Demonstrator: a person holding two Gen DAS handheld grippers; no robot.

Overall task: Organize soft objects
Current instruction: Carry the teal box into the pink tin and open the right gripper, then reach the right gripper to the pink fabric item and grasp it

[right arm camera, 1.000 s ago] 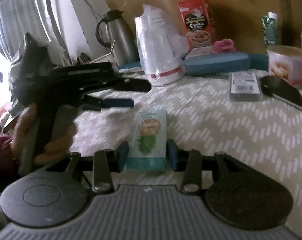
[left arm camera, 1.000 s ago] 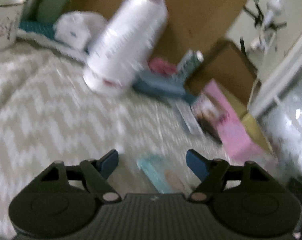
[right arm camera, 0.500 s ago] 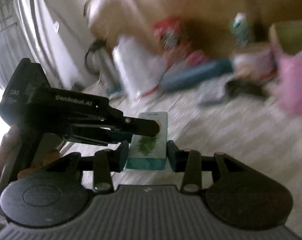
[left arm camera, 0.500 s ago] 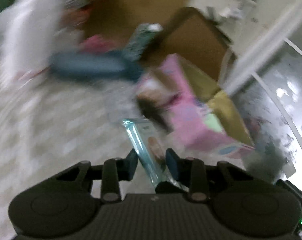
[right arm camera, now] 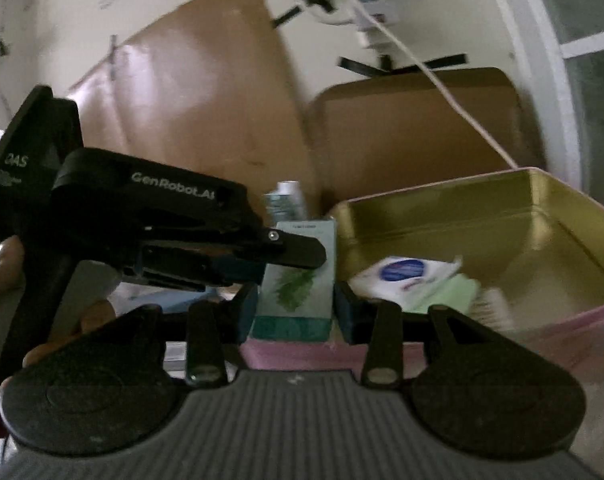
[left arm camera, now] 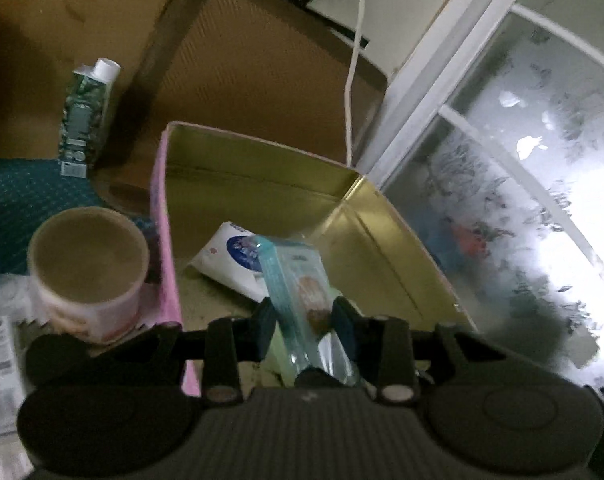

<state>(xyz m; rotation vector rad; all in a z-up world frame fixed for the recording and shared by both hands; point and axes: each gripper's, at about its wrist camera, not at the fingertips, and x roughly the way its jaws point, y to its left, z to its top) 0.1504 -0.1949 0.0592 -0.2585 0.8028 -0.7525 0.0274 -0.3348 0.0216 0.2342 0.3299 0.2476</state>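
Both grippers, left (left arm camera: 304, 320) and right (right arm camera: 295, 308), pinch one teal sachet (right arm camera: 297, 280) between them, poised above the pink tin (right arm camera: 542, 200) so it can drop in beside the white packet (right arm camera: 406, 274).

The right gripper (right arm camera: 295, 307) grips a teal packet (right arm camera: 297, 280) between its jaws. The left gripper (right arm camera: 257, 258) pinches the packet's left edge. Right of the jaws, a gold-lined tin (right arm camera: 442, 212) holds white packets (right arm camera: 406, 276).
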